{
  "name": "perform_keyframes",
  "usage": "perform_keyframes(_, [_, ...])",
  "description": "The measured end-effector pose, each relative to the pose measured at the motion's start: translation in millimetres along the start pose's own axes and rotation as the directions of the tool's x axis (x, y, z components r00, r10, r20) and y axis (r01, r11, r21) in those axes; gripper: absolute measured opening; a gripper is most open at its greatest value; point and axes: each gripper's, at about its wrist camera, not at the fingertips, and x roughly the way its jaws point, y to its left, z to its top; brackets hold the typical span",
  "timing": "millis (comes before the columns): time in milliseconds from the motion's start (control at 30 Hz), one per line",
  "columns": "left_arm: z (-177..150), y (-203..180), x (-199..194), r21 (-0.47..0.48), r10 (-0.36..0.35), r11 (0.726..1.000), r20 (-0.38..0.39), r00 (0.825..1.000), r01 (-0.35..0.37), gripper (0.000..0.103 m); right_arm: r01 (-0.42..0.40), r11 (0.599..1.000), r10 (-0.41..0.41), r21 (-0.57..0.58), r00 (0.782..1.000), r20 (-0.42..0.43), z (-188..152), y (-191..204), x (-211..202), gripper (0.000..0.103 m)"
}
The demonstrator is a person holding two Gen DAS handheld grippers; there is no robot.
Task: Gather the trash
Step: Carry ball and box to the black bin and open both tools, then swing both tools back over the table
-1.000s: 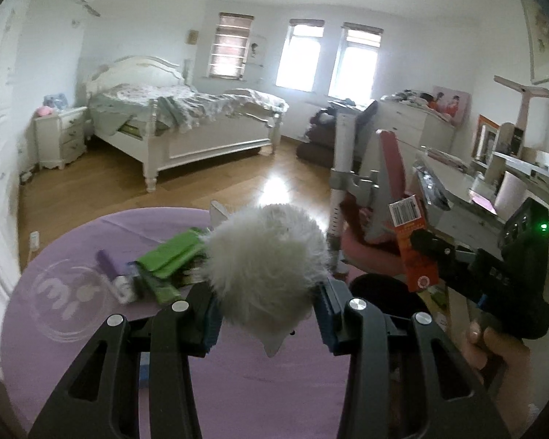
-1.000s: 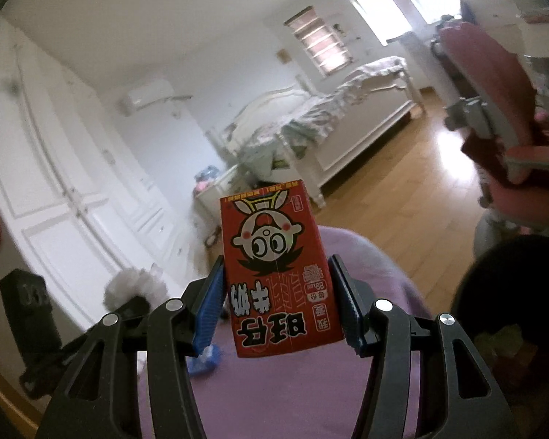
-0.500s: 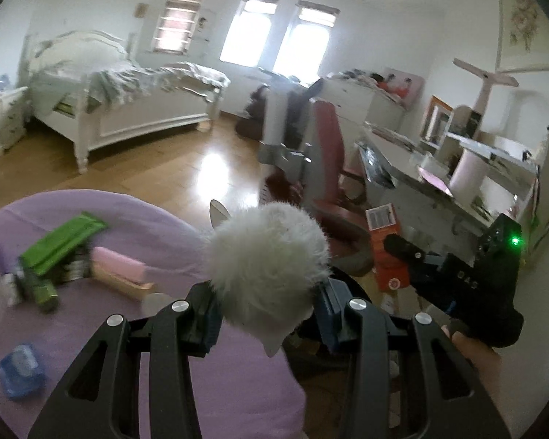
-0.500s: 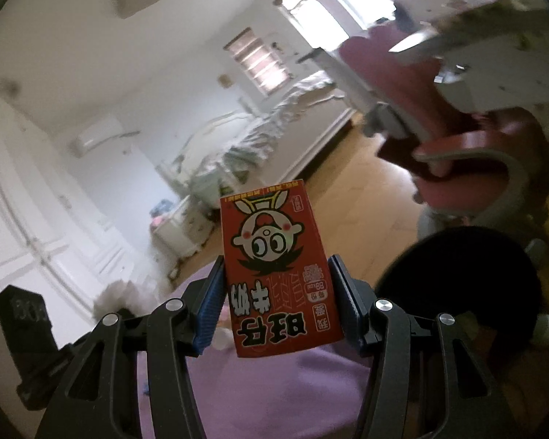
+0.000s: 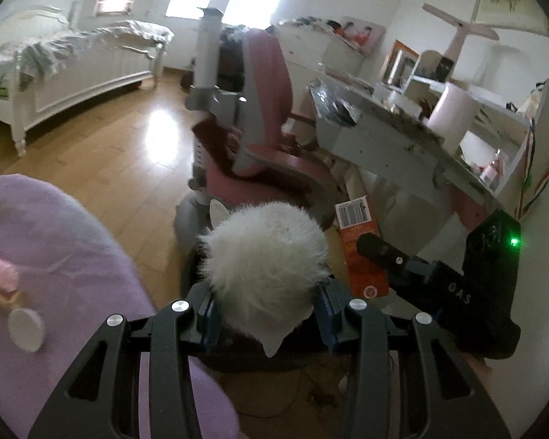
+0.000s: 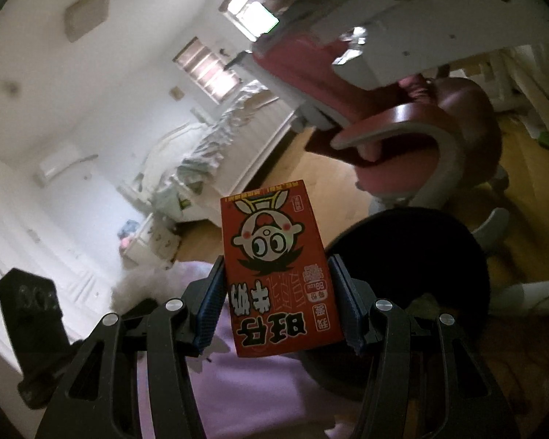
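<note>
A white fluffy ball (image 5: 265, 259) with small pointed ears sits between the blue pads of my left gripper (image 5: 265, 314), which is shut on it. It hangs just past the edge of the purple table (image 5: 55, 256), over the black trash bin (image 5: 238, 358). My right gripper (image 6: 278, 303) is shut on a red drink carton (image 6: 278, 278) with a cartoon face, printed side up. The carton is held in front of the bin (image 6: 413, 248), whose dark round mouth lies below and to the right. In the left wrist view the carton (image 5: 362, 248) and right gripper (image 5: 388, 259) show beside the fluffy ball.
A pink swivel chair (image 5: 267, 109) stands right behind the bin, with a cluttered white desk (image 5: 402, 135) to its right. A pink object (image 5: 0, 274) and a white disc (image 5: 25, 329) lie on the table. A white bed (image 5: 73, 58) stands across the wooden floor.
Both grippers have swung right and down, from over the purple table to the black bin by the chair, still holding the fluffy ball and the carton. Table items slid off to the left.
</note>
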Motion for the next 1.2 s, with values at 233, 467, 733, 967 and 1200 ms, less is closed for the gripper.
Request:
perform_keyframes(233, [13.2,-16.0,37.2,0.046,0.018,0.999,-0.025,1.0,-0.017,0.08,0.067,0.995,-0.066,0.07,0.998,-0.024,-2.2,-22.4,-2.9,0.068])
perform_keyframes(467, [9.2,-11.7,25.6,0.032,0.029,0.999,-0.005,1.0,-0.028,0.092,0.094,0.994,-0.092,0.064,0.995,-0.032,-7.3,-24.6,-7.9,0.073])
perform_keyframes(733, [-6.3,11.3,-17.0,-0.016,0.078,0.997,0.023,0.997,-0.078,0.092,0.058,0.998,-0.057,0.006,0.996,-0.075,-18.2,5.3,8.2,0.073])
perform_keyframes(967, [-34.7,61.2,-83.6,-0.1,0.208,0.975,0.073,0.975,-0.201,0.095,-0.015,0.992,-0.005,-0.123,0.986,-0.165,-38.2,64.6,35.0,0.073])
perform_keyframes(1200, [-78.1,131.2,-156.2,-0.128,0.39,0.916,0.056,0.919,-0.38,0.096,-0.126,0.959,0.05,-0.256,0.957,-0.285,-70.0,136.1,66.0,0.073])
